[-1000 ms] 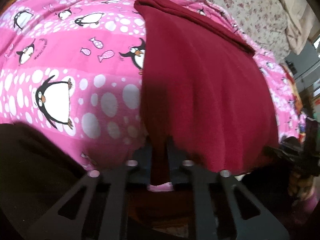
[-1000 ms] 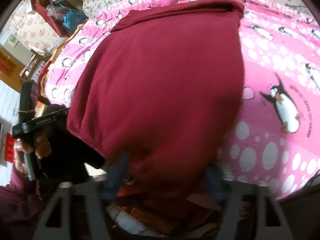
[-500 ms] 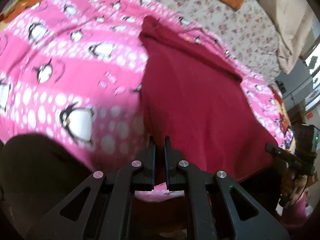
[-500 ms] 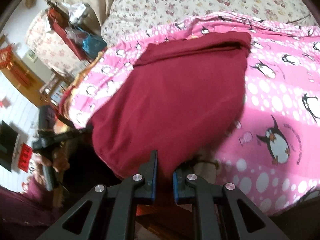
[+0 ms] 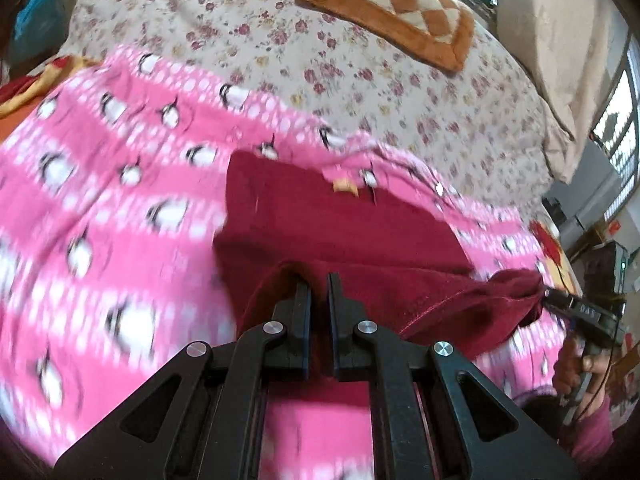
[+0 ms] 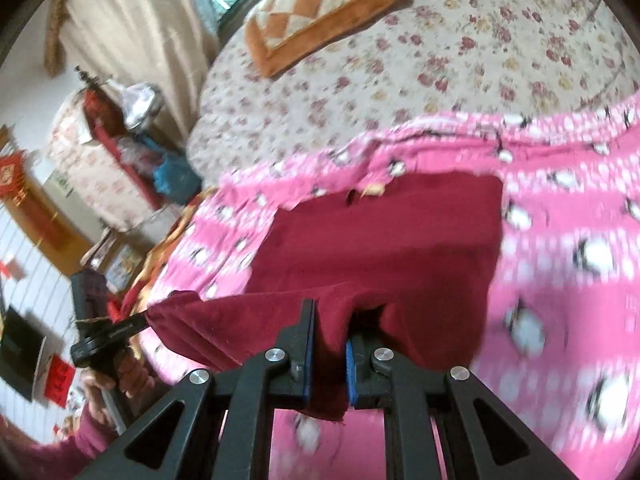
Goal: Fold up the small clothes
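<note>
A dark red garment (image 5: 340,220) lies on a pink penguin blanket (image 5: 100,220) on the bed. My left gripper (image 5: 318,284) is shut on its near hem at the left corner and holds it raised. My right gripper (image 6: 330,320) is shut on the near hem at the other corner; the garment (image 6: 380,236) spreads out beyond it. The lifted hem stretches between the two grippers. The right gripper shows in the left wrist view (image 5: 560,300), the left gripper in the right wrist view (image 6: 136,322).
Beyond the blanket (image 6: 560,240) is a floral bedsheet (image 5: 360,60) with an orange checked cushion (image 5: 392,4). A beige curtain (image 6: 140,28) and cluttered furniture (image 6: 112,140) stand beside the bed.
Both grippers have lifted the garment's near hem up and carried it forward over the rest. The cameras now look further across the bed.
</note>
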`<action>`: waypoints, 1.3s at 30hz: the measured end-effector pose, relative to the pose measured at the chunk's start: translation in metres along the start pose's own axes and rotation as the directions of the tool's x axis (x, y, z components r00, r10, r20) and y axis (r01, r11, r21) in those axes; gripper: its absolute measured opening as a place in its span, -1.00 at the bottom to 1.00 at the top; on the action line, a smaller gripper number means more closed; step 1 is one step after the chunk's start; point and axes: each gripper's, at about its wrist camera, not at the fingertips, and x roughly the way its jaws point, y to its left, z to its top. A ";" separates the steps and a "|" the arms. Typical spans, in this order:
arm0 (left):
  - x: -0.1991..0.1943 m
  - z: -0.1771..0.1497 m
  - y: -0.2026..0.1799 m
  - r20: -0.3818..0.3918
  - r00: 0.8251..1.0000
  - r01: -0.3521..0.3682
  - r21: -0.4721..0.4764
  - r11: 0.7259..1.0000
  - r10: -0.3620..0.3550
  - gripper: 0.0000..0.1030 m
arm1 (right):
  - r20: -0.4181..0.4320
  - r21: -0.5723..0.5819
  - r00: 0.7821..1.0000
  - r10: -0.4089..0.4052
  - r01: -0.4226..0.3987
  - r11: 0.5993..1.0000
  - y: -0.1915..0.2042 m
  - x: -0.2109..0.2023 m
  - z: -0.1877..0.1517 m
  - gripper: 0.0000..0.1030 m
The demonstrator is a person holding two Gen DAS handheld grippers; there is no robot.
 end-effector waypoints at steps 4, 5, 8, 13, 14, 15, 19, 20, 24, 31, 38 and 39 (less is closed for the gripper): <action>0.045 0.046 0.019 0.021 1.000 -0.018 -0.071 0.997 0.019 -0.89 | 0.032 0.024 0.997 -0.072 0.071 0.997 -0.026 0.037 0.050 -0.78; 0.058 0.057 0.025 0.016 1.000 -0.023 -0.095 0.995 0.025 -0.89 | 0.037 0.041 0.996 -0.081 0.080 0.996 -0.035 0.048 0.060 -0.78; 0.091 0.075 0.038 0.004 0.999 -0.047 -0.116 0.992 0.047 -0.89 | 0.026 0.103 0.994 -0.108 0.105 0.989 -0.063 0.081 0.087 -0.78; 0.139 0.081 0.077 -0.044 0.999 -0.016 -0.228 0.974 0.006 -0.88 | -0.051 0.152 0.992 -0.118 0.124 0.980 -0.103 0.136 0.110 -0.75; 0.142 0.081 0.079 -0.064 0.998 -0.019 -0.232 0.973 0.004 -0.81 | -0.071 0.184 0.991 -0.118 0.129 0.975 -0.113 0.143 0.111 -0.63; 0.143 0.081 0.082 -0.077 0.997 -0.013 -0.228 0.973 -0.004 -0.79 | -0.069 0.207 0.993 -0.101 0.113 0.972 -0.119 0.144 0.112 -0.33; 0.130 0.084 0.077 -0.043 0.999 -0.002 -0.202 0.979 -0.007 0.07 | 0.065 0.260 0.988 -0.143 0.122 0.958 -0.133 0.108 0.112 0.08; 0.125 0.083 0.076 -0.022 1.000 -0.008 -0.207 0.978 0.004 0.47 | 0.084 0.250 0.986 -0.142 0.117 0.961 -0.133 0.098 0.110 0.08; 0.117 0.083 0.071 0.029 0.999 -0.007 -0.219 0.976 0.013 0.55 | 0.046 0.092 0.990 -0.135 0.130 0.987 -0.098 0.095 0.102 0.08; 0.163 0.064 0.068 -0.153 0.957 -0.261 -0.075 0.963 0.247 0.55 | -0.078 -0.012 0.938 -0.339 0.339 0.941 -0.080 0.172 0.114 0.08; 0.164 0.064 0.072 -0.150 0.954 -0.273 -0.066 0.960 0.262 0.55 | -0.073 0.121 0.894 -0.442 0.448 0.886 -0.123 0.185 0.111 0.20; 0.161 0.064 0.072 -0.146 0.952 -0.281 -0.066 0.957 0.269 0.55 | -0.065 0.121 0.895 -0.441 0.446 0.887 -0.119 0.178 0.110 0.23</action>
